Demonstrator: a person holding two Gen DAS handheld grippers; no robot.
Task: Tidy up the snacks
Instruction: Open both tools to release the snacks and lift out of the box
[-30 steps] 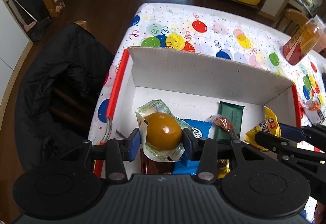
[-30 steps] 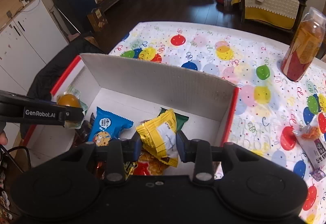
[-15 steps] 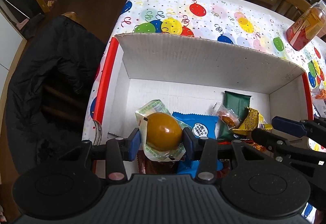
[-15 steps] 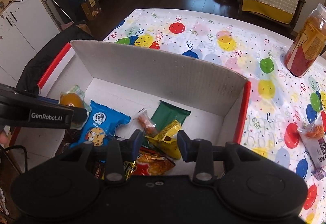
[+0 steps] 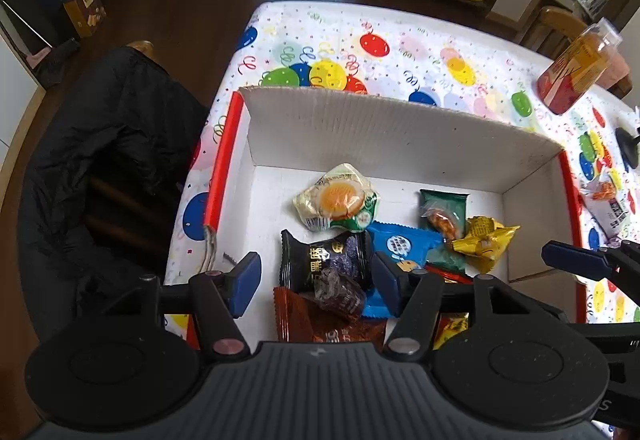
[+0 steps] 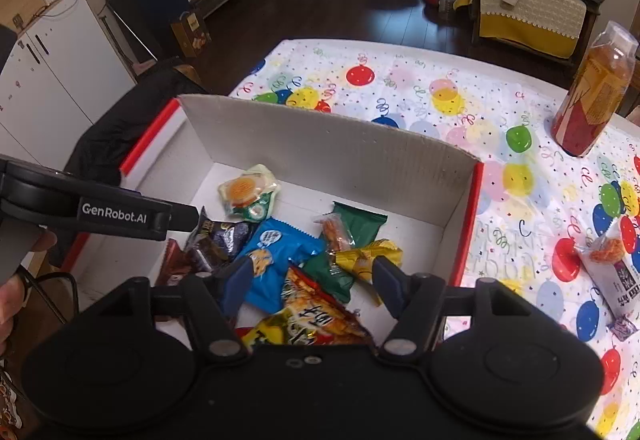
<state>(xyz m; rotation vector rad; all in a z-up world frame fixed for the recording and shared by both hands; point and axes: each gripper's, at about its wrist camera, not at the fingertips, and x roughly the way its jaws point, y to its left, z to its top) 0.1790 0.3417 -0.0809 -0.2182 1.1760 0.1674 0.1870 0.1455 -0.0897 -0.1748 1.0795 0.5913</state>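
A white cardboard box (image 5: 400, 132) with red edges holds several snack packets. The egg packet (image 5: 338, 198) lies loose on the box floor; it also shows in the right wrist view (image 6: 248, 192). My left gripper (image 5: 316, 276) is open and empty above a black packet (image 5: 324, 260). My right gripper (image 6: 312, 280) is open and empty above a blue cookie packet (image 6: 276, 252), an orange chip bag (image 6: 312, 316) and the yellow packet (image 6: 368, 254), which lies in the box.
A tall orange snack jar (image 6: 596, 92) stands on the balloon tablecloth (image 6: 400, 88) at the far right. A loose snack packet (image 6: 612, 264) lies on the cloth right of the box. A chair with a black jacket (image 5: 104, 160) stands left of the table.
My left gripper opened and let go of the egg packet, which now lies in the box. My right gripper opened wider, with the yellow packet lying in the box. Both grippers drew back.
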